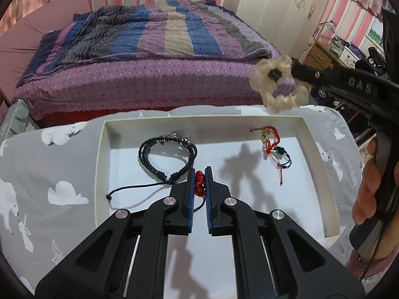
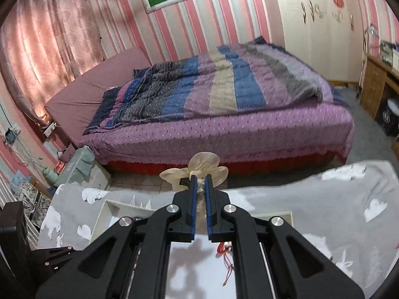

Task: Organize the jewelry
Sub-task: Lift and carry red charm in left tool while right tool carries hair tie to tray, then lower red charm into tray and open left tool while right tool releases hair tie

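Left gripper (image 1: pixel 199 183) clamped on a small red woven piece (image 1: pixel 199 183), likely a cord bracelet; dark cord trailing below the pads. Held low over the white tray (image 1: pixel 99 174), just beside the black braided bracelet (image 1: pixel 167 158).

Right gripper (image 2: pixel 201 186) pinched tight on a cream shell-like flower ornament (image 2: pixel 199 165), carried in the air above the tray's far right corner; the same flower (image 1: pixel 274 82) visible from the left wrist view.

Tray resting on grey animal-print cloth (image 1: pixel 49 174). Inside: black braided bracelet at left, tangle of red and black cord bracelets with gold links (image 1: pixel 274 147) at right, well apart.

Handling, by judgement: cords light, limp, prone to snag and dangle; best pinched at a knot or bead cluster. Flower petals thin, probably brittle; grip nearer the centre than the petal edge.

Count: one tray, one black braided bracelet, one red piece in grip, one flower. Number of bracelets in the tangle not clear.
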A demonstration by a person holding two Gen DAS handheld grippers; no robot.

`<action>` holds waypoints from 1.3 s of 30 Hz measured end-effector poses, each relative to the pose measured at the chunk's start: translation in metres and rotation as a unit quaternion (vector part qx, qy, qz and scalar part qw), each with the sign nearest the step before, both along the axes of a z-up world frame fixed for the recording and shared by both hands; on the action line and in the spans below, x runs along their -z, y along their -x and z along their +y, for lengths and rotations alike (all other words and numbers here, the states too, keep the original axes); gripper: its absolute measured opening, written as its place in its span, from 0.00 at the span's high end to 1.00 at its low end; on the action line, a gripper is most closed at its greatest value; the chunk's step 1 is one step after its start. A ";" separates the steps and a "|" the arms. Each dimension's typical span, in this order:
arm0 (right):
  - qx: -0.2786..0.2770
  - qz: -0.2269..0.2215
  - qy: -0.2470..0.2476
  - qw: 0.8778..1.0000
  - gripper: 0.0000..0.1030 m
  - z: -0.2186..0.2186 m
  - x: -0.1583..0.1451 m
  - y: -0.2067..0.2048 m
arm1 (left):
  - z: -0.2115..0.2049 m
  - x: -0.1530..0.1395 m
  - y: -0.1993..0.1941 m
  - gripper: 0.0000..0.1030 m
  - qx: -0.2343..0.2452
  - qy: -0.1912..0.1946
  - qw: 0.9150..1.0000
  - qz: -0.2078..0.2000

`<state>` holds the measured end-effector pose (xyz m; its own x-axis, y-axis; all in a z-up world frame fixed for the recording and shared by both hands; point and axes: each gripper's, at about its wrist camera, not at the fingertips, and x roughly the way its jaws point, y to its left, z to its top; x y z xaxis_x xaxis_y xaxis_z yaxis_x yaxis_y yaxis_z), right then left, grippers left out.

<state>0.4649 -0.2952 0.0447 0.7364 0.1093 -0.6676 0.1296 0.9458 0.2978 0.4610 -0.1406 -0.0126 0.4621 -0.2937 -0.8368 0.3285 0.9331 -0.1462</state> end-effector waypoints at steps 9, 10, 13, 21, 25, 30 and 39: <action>0.011 0.046 0.010 0.999 0.94 -0.001 0.035 0.037 | -0.001 0.010 0.012 0.95 0.012 0.013 1.000 0.013; 0.010 0.056 0.020 0.998 0.94 0.001 0.039 0.043 | -0.001 0.010 0.013 0.95 0.012 0.012 1.000 0.013; 0.010 0.078 0.034 0.996 0.94 0.002 0.050 0.060 | -0.002 0.012 0.016 0.95 0.016 0.012 1.000 0.015; 0.030 0.110 0.097 0.989 0.94 -0.004 0.057 0.093 | -0.016 0.016 0.020 0.95 0.029 0.011 0.999 0.020; 0.021 0.118 0.126 0.985 0.91 0.001 0.063 0.099 | -0.021 0.017 0.024 0.94 0.032 -0.005 0.999 0.009; 0.023 0.127 0.138 0.982 0.89 0.002 0.067 0.104 | -0.018 0.024 0.024 0.94 0.029 -0.011 0.999 0.015; 0.034 0.104 0.126 0.986 0.58 -0.010 0.050 0.109 | -0.011 0.020 0.031 0.68 0.014 -0.018 1.000 0.009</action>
<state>0.3556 -0.3051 -0.0053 0.5801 -0.1253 -0.8049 0.2293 0.9733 0.0137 0.4297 -0.1513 -0.0328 0.4391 -0.2766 -0.8548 0.3520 0.9283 -0.1196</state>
